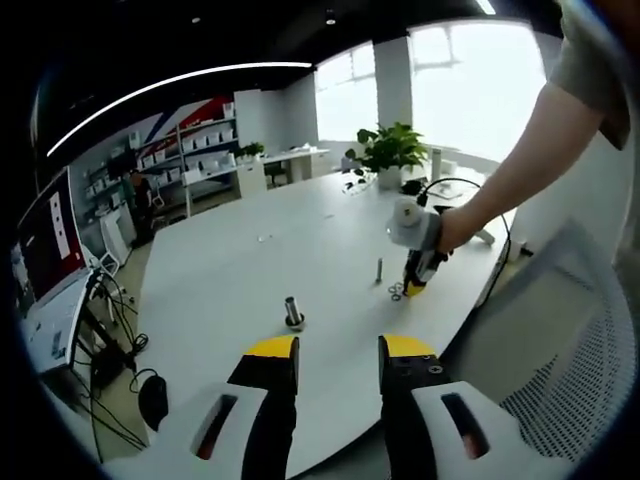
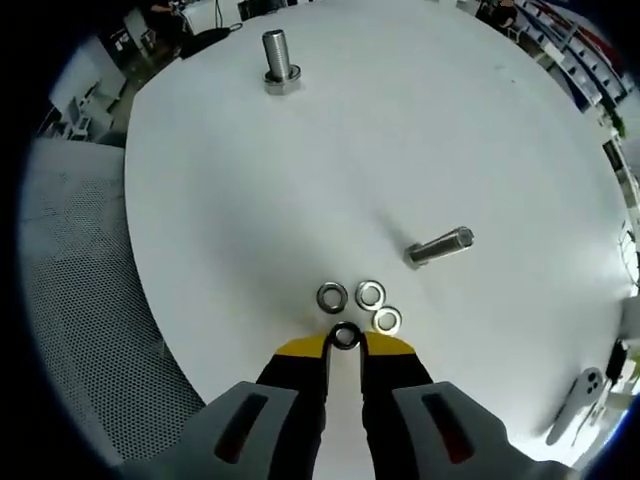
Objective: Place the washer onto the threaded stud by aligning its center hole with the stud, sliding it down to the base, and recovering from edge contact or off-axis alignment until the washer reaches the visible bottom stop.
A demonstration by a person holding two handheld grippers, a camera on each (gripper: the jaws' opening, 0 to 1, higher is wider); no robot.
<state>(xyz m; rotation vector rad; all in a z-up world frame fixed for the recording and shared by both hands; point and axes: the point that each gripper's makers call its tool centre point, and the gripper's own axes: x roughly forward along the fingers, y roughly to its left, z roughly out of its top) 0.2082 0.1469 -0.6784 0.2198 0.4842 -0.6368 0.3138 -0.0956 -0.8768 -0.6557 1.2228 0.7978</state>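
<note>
The right gripper (image 2: pixel 345 345) sits nearest, its yellow-tipped jaws drawn narrow around a dark washer (image 2: pixel 345 336) held at their tips, just above the white round counter (image 2: pixel 420 130). Taking that held washer as the landmark: three bright loose washers (image 2: pixel 369 294) lie on the counter just beyond it, close together in a small cluster. Beyond those and off to the right stands a threaded stud (image 2: pixel 440 246), which looks tilted in this fisheye picture, well apart from the held washer. Far past it, toward the counter's opposite edge, a second, thicker threaded stud (image 2: pixel 278 58) stands upright on its hex base. A grey mesh chair back (image 2: pixel 80 300) lies off the counter's edge to the left of the washer.

In the left gripper view, the left gripper (image 1: pixel 338 352) hangs over the counter's near edge with its jaws apart and nothing between them. The thick stud stands just beyond those jaws, and farther off a person's hand (image 1: pixel 455 228) holds the right gripper down at the washers. A potted plant (image 1: pixel 388 150) stands at the counter's far side.
</note>
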